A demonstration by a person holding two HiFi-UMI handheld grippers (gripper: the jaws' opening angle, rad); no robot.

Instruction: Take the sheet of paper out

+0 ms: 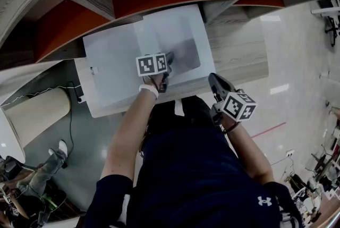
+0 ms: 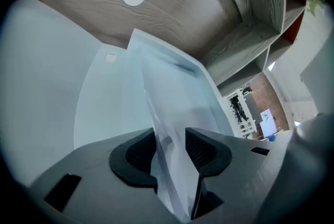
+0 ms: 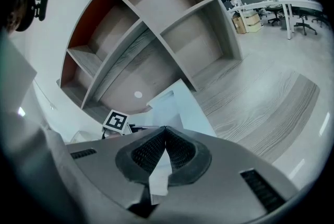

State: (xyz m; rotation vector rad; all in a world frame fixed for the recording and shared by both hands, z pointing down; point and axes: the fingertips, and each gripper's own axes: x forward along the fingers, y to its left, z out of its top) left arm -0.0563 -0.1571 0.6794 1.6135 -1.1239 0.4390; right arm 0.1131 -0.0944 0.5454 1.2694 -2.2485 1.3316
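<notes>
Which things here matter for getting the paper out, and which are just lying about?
In the job: sheet of paper, white folder, left hand-held gripper, right hand-held gripper pinching a white slip.
Lying about: wooden shelves, black cable, beige roll.

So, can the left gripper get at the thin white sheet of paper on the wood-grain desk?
Probably yes: a raised edge of the thin white sheet of paper stands between the open jaws of the left gripper, with nothing else there. The right gripper, shut on a white strip, sits aside.
</notes>
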